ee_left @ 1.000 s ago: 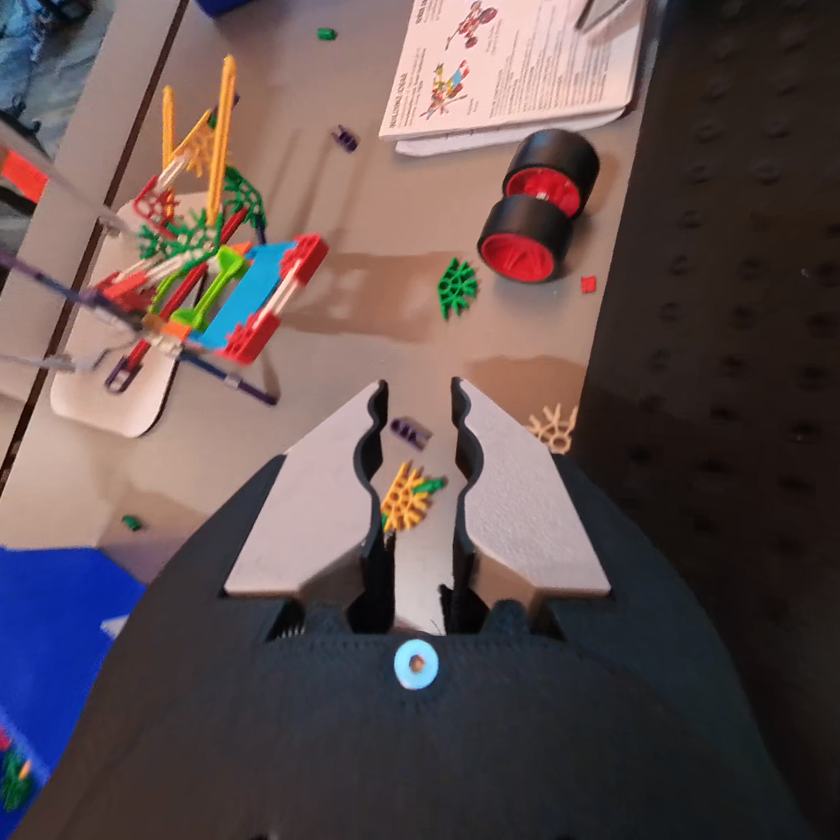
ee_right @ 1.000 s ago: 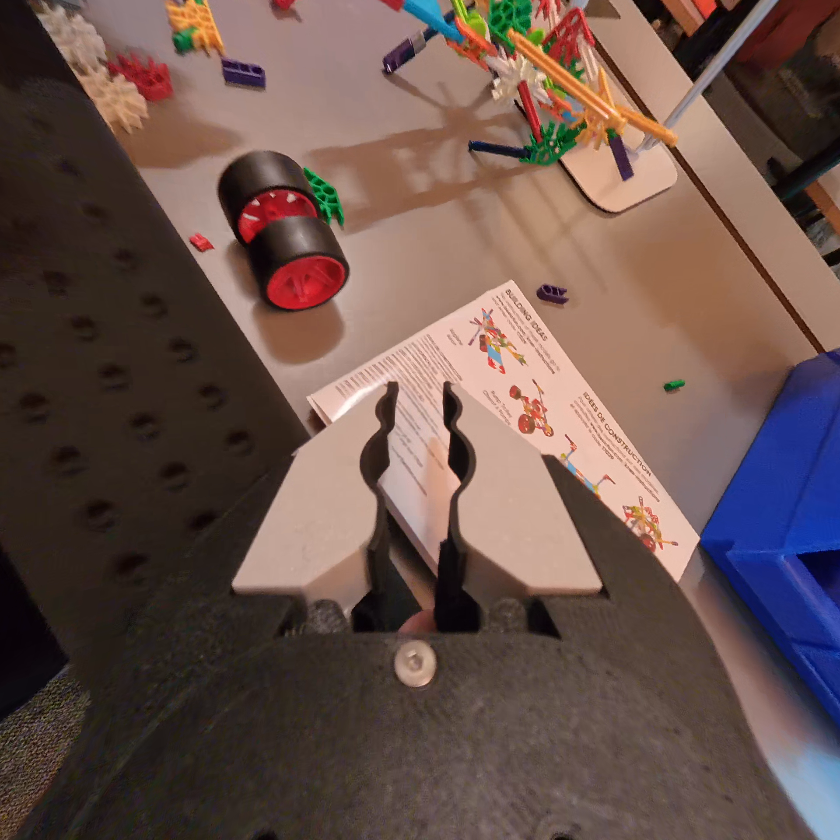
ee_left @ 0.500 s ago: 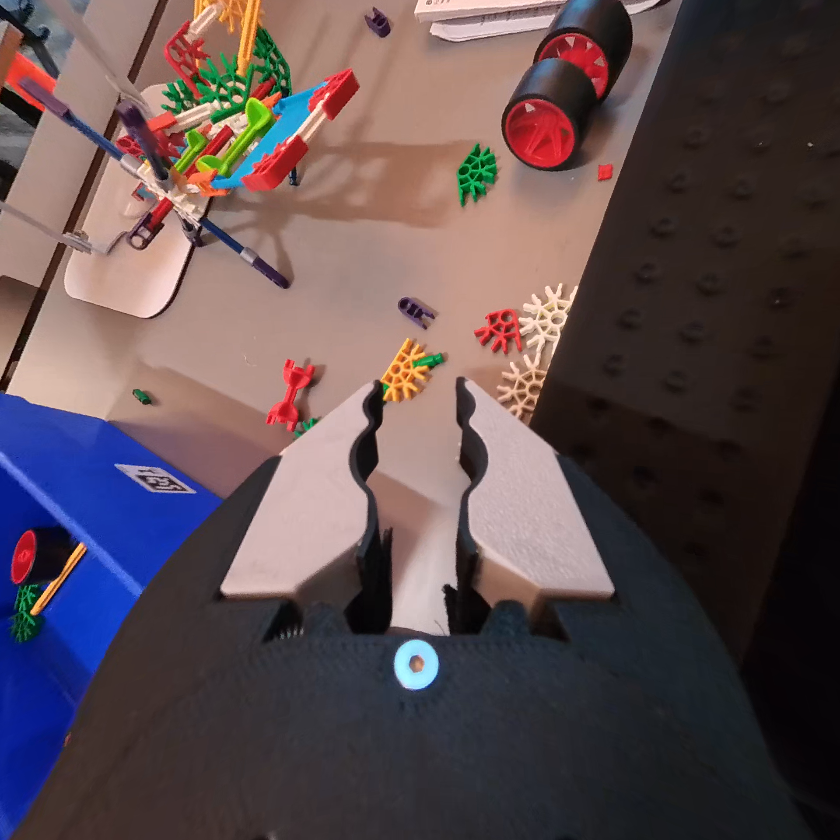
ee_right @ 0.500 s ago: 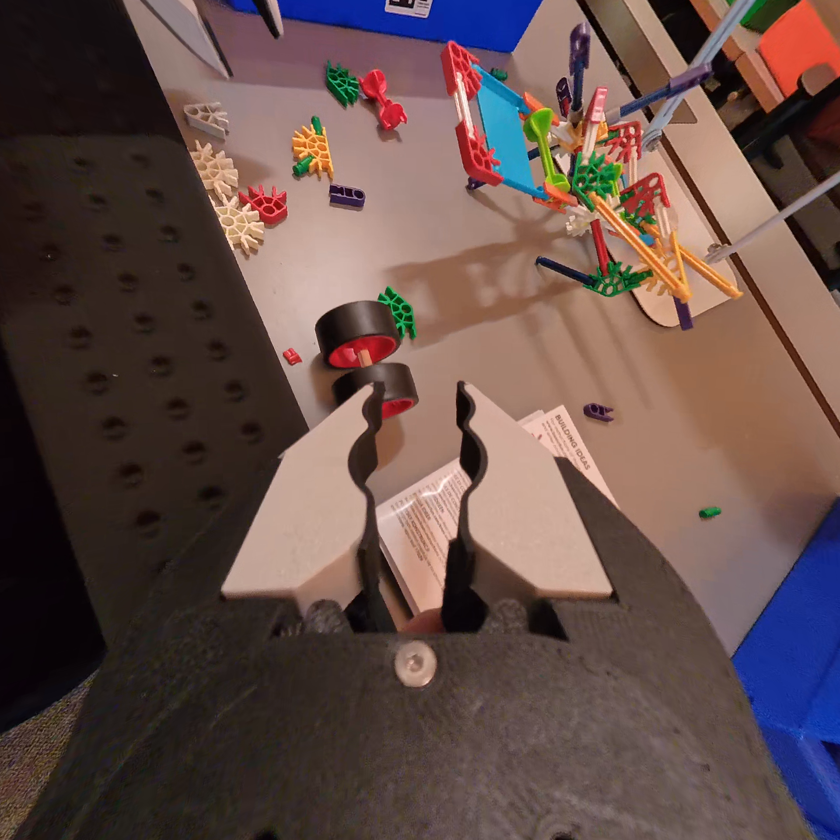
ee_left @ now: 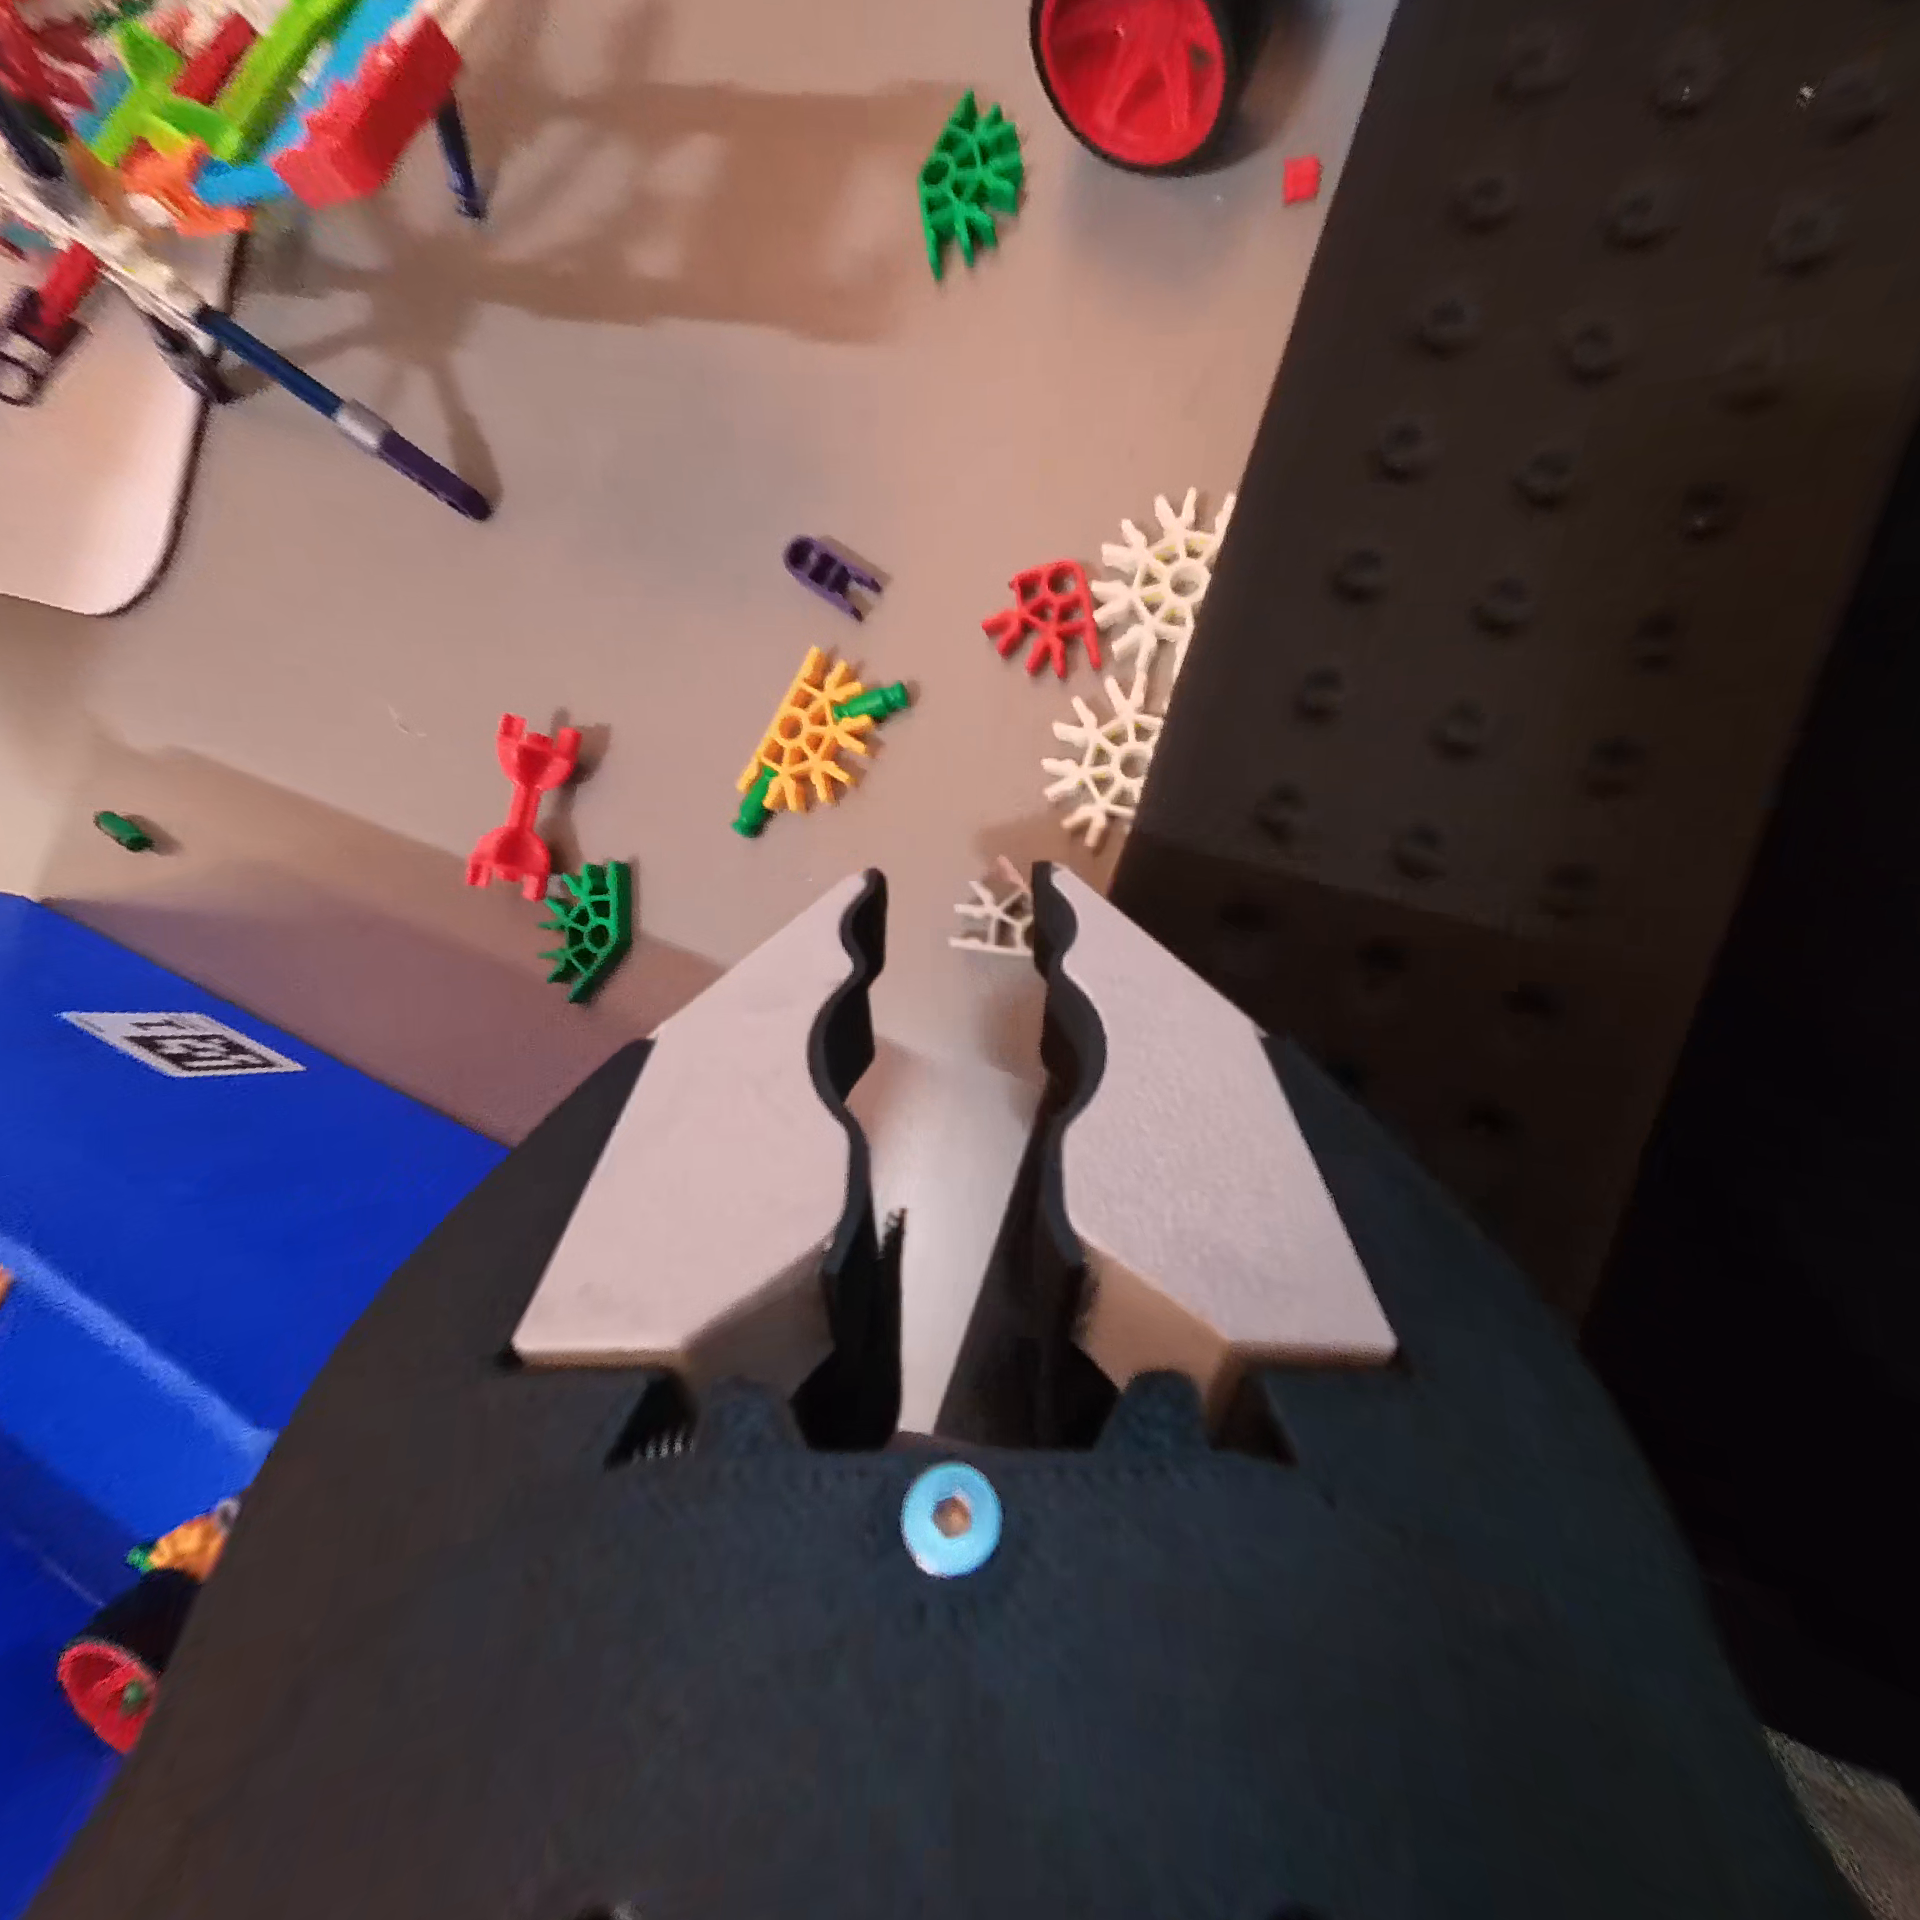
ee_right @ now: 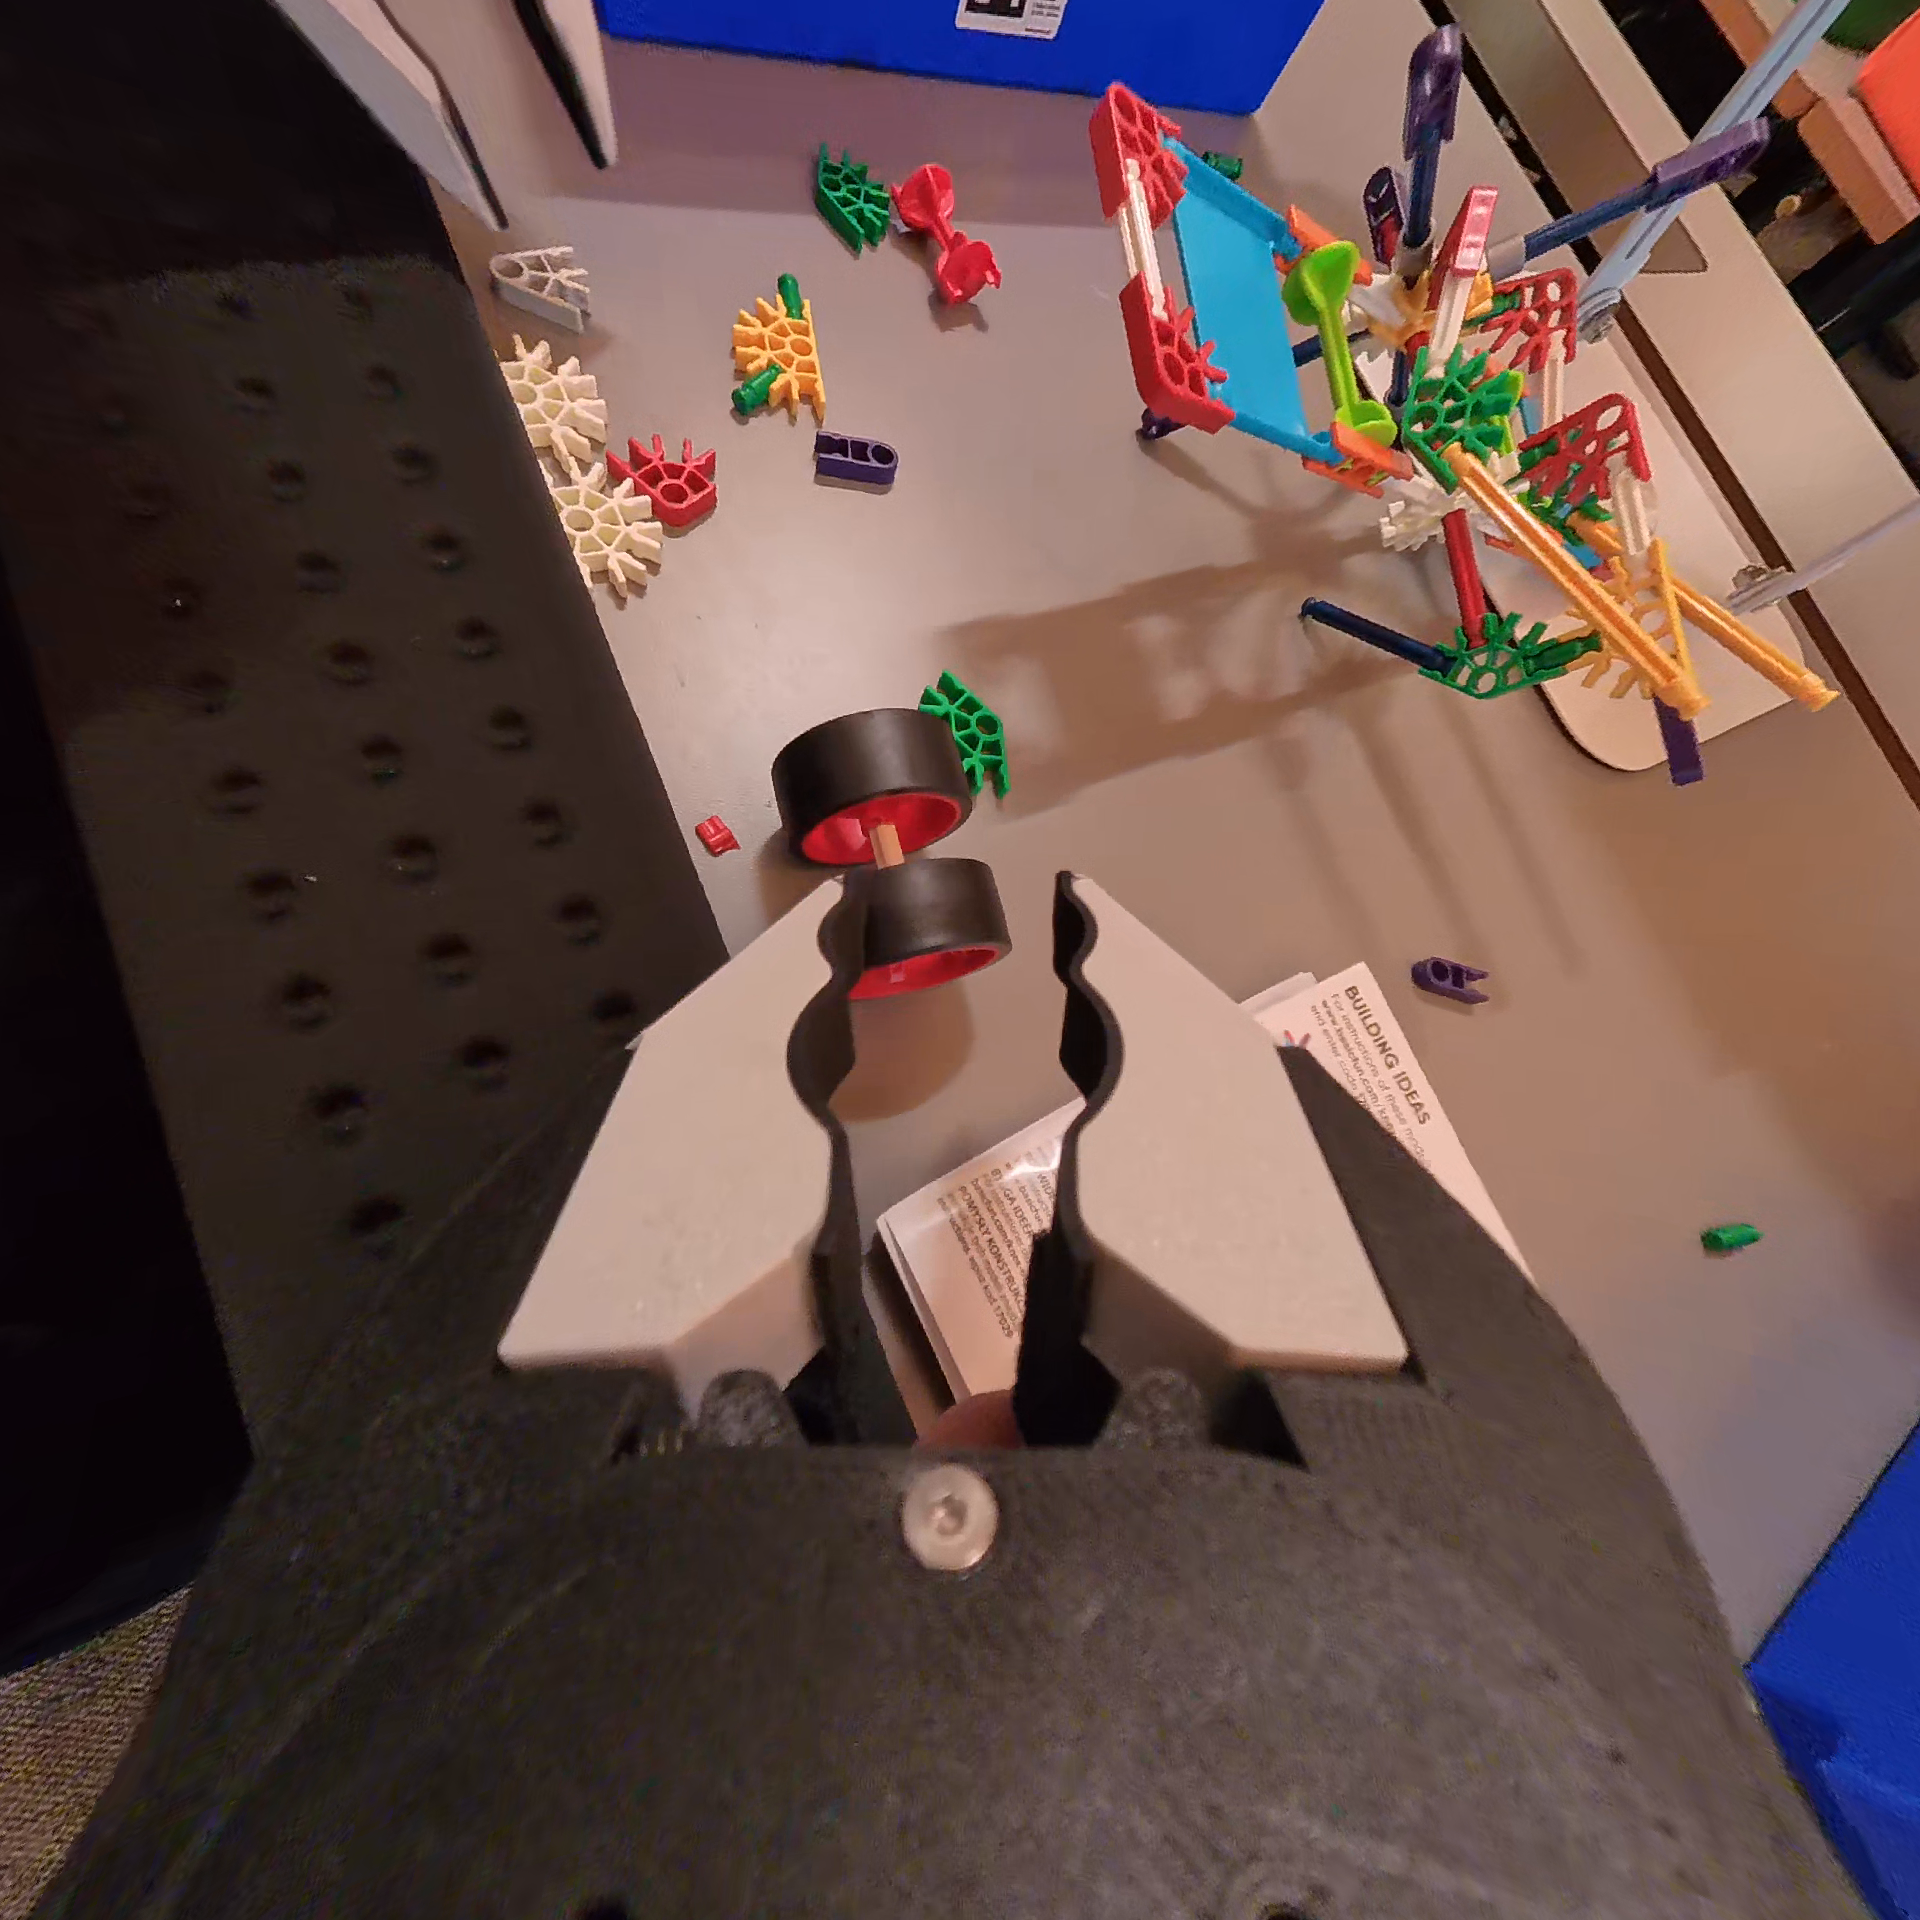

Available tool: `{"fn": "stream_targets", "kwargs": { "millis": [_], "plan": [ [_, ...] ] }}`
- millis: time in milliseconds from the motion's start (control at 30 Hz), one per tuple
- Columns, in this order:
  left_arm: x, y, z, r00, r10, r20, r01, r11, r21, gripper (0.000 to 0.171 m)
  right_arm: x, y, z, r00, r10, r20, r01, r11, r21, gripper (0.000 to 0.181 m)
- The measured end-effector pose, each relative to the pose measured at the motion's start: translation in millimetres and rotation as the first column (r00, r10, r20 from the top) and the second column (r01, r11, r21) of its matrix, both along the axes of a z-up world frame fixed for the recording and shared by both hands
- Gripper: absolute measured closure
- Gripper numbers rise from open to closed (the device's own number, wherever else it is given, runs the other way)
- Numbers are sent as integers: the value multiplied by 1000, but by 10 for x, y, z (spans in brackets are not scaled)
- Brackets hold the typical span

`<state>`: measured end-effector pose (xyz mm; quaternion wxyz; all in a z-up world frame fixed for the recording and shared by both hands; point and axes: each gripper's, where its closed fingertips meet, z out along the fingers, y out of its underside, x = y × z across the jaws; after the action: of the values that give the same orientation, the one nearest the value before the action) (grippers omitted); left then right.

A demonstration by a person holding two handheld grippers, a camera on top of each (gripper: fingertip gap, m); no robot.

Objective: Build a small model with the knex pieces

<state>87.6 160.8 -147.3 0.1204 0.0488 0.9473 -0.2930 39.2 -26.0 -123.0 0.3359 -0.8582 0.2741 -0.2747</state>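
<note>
Wheels [ee_right: 894, 852], two black tyres on red hubs joined by a short axle, lie at frame centre in the right wrist view, the nearer one between the tips of the right gripper [ee_right: 956, 894], whose jaws stand apart and empty. The left gripper [ee_left: 956, 904], likewise parted and empty, hovers by a white connector [ee_left: 992, 914] at centre. Round tyres could roll or squirt sideways if pinched off-centre, possibly nudging the green connector [ee_right: 971, 732] beside them.
</note>
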Motion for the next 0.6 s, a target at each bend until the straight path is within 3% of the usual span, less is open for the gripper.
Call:
{"fn": "stream_targets", "kwargs": {
  "millis": [333, 600],
  "plan": [
    [-31, 27, -226, 999, -17, -47, 22, 994, 107, 164, -37, -36, -54, 1000, -5, -12, 5, 1000, 2, 147],
    [21, -119, -201, 999, 16, -35, -14, 999, 50, 164, -42, -56, -64, 1000, -10, -11, 10, 1000, 7, 147]
  ]
}}
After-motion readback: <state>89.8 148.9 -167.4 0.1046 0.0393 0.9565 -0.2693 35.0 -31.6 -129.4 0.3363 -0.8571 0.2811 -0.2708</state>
